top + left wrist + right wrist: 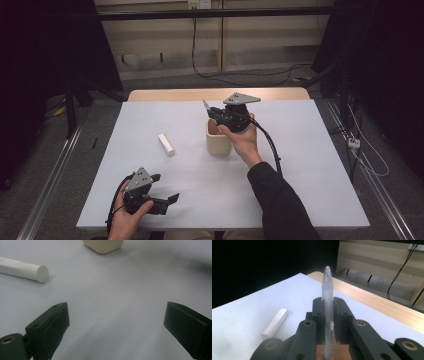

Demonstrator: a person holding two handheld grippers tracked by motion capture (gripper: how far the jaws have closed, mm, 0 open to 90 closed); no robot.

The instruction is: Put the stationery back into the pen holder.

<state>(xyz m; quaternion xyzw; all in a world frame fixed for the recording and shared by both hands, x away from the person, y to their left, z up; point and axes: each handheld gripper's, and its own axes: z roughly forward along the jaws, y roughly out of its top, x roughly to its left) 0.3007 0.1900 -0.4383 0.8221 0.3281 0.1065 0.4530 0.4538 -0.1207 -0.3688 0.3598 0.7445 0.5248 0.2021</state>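
Above the beige cup [218,142], the right gripper [214,112] pinches a frosted pen [327,302] mid-barrel; it looks light, stiff, probably slippery. At seven o'clock the left gripper [165,192] gapes empty, and the white tube [166,144] lies at nine o'clock of the cup.

Dim room, black drapes [50,45] hanging at both sides. Pale panelled wall [210,35] at the back, crossed by 1 dark horizontal bar [215,13]; a socket [199,4] up top, black cables [235,77] trailing down onto grey carpet [100,120]. White-topped table [300,165] with a bare wood strip [170,95] along its far edge, beyond the right jaws' tips. Metal rails [52,175] along the floor at either side. White cord [372,160] coiled at right.
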